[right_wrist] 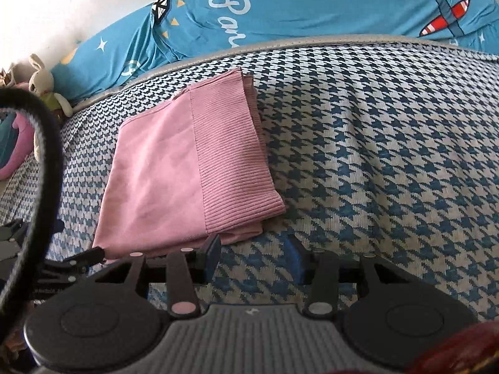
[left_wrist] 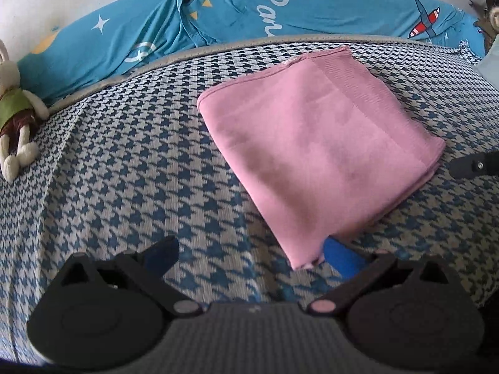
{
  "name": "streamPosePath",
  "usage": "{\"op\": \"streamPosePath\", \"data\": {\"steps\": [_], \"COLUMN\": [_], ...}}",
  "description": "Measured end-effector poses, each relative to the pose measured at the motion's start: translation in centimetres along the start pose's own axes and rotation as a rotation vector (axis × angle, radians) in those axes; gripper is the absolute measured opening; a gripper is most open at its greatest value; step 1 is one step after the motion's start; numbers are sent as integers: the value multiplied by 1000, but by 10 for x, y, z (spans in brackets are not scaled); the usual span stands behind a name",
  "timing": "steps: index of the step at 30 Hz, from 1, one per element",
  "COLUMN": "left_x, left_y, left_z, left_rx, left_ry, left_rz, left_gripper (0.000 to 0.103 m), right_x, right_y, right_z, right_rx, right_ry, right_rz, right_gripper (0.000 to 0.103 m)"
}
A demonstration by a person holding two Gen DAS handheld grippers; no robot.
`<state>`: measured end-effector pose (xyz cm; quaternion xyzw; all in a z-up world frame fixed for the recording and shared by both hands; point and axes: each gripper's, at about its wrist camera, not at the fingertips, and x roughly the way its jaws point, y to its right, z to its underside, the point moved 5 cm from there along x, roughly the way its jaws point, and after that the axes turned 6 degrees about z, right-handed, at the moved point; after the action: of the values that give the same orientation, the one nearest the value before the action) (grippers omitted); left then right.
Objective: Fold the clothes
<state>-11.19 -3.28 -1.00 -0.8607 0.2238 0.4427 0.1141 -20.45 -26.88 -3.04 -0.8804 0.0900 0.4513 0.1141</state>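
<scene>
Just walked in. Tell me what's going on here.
A person with a gripper in each hand is folding clothes on a bed with a blue and white houndstooth cover. A pink garment lies folded into a neat rectangle on it, ribbed band on top. Neither gripper holds it: the left gripper is wide open by its near corner, the right gripper is open beside its near edge. A blue printed pillow and a stuffed rabbit lie along the far side.
</scene>
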Motion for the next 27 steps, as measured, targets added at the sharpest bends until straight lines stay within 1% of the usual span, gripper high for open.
{"op": "streamPosePath", "data": {"steps": [9, 21, 27], "left_x": [7, 12, 12], "left_y": [-7, -7, -6], "left_z": [-5, -8, -8], "left_rx": [-14, -22, -29], "left_ry": [-2, -1, 2], "left_rz": [-4, -5, 1], "left_gripper": [103, 103, 103], "right_x": [6, 7, 12], "right_y": [0, -1, -1], "right_z": [0, 0, -1], "right_rx": [-13, -19, -10], "right_ry": [-8, -15, -34], "right_rz": [9, 11, -3], "right_gripper": [45, 45, 45]}}
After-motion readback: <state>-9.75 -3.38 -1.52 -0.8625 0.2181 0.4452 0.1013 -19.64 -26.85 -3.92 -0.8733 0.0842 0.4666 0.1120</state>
